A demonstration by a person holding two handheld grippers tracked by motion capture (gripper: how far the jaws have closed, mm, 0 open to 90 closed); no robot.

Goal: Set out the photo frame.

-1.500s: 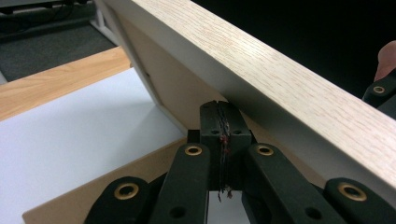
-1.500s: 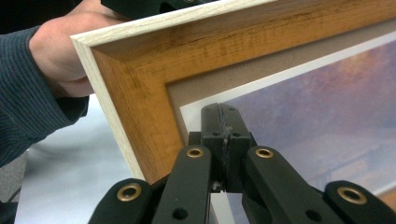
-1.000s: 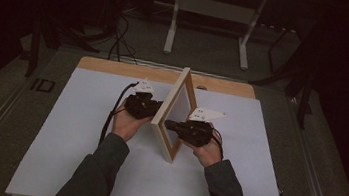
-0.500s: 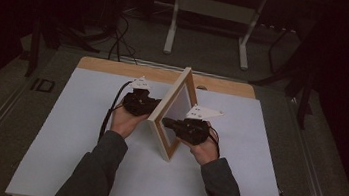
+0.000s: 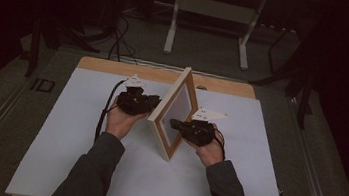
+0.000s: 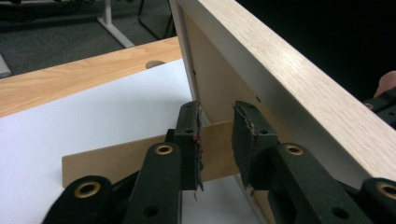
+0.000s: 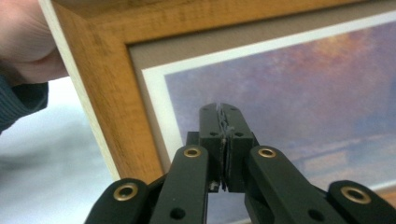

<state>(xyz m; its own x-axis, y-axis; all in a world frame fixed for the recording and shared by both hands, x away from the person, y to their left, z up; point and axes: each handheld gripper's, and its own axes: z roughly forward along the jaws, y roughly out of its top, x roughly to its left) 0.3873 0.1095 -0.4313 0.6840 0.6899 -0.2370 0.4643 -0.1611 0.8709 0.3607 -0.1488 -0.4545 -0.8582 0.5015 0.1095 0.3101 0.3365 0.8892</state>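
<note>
A wooden picture frame (image 5: pixel 174 113) stands on edge near the middle of the white sheet covering the table (image 5: pixel 53 164), propped between a person's two hand-held tools. The left claw (image 6: pixel 217 140) sits behind the frame, its jaws having just been opening; they now stand apart on either side of the thin brown stand leg (image 6: pixel 140 158) that folds out from the backing board, with a gap showing at the right pad, so the leg looks released rather than pinched. The right claw (image 7: pixel 223 135) is clenched on nothing, its closed tips pushed toward the glazed print on the frame's front, steadying it.

The frame looks light and stiff, but its front is probably glass: smooth, slippery under the pads and liable to crack if it tips flat. The stand leg seems thin fibreboard, likely to bend or tear at its hinge if pulled hard. The safest hold appears to be the broad wooden moulding at the edge, where the jaws can bite on timber rather than on the pane or the leg.
</note>
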